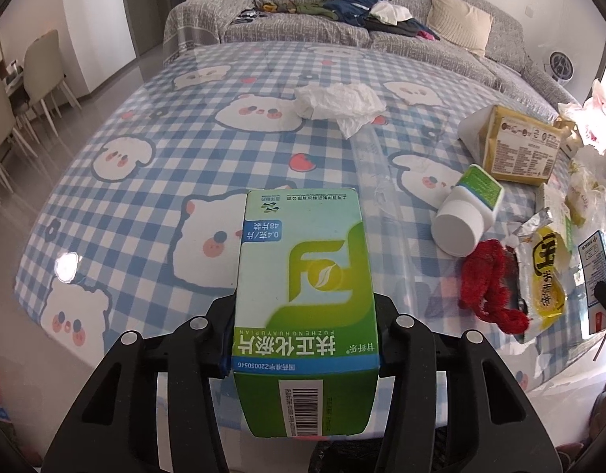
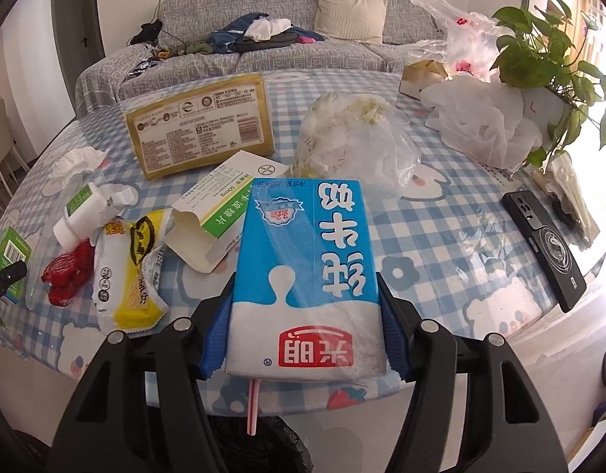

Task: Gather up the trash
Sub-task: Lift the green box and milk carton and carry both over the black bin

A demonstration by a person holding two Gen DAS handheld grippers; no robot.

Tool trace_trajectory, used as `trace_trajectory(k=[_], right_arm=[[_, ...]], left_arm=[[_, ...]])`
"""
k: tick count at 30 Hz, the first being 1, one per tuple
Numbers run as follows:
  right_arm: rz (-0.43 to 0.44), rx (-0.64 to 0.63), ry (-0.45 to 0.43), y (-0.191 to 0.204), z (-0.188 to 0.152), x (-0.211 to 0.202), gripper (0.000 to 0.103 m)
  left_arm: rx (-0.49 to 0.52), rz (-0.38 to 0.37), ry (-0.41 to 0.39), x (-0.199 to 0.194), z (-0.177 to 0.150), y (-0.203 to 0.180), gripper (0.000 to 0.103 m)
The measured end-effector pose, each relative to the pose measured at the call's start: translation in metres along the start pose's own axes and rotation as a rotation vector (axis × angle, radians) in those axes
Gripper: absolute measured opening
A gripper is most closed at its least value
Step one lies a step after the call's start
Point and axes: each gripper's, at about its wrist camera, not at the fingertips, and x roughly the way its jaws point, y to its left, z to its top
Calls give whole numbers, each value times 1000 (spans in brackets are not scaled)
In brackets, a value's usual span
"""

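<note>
Left wrist view: left hand-held gripper point(image 1: 304, 339) clamps a glossy rectangular green carton point(image 1: 303, 295); right hand-held gripper point(image 2: 303, 339) pinches a boxy blue milk carton point(image 2: 306, 276), its straw point(image 2: 252, 408) partly hidden.

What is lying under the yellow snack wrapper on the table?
A red mesh net sticks out from beneath the left edge of the yellow snack wrapper. How far it continues underneath is covered, so anything else there is hidden.

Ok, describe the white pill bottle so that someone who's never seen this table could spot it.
On the blue checked table, look left of the open white carton. The white pill bottle lies on its side beside red netting; only it is round with a green label.
</note>
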Motion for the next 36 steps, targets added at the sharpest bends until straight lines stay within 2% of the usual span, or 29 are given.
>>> trace_trajectory(k=[16,36], right_arm=[[21,6,-20,-2,-10,-42,61],[90,-31,-44,16,-57,-92,61]], left_arm=[[11,-28,-60,-52,-17,-2,47],[36,-96,-81,-89,-85,-23,47]])
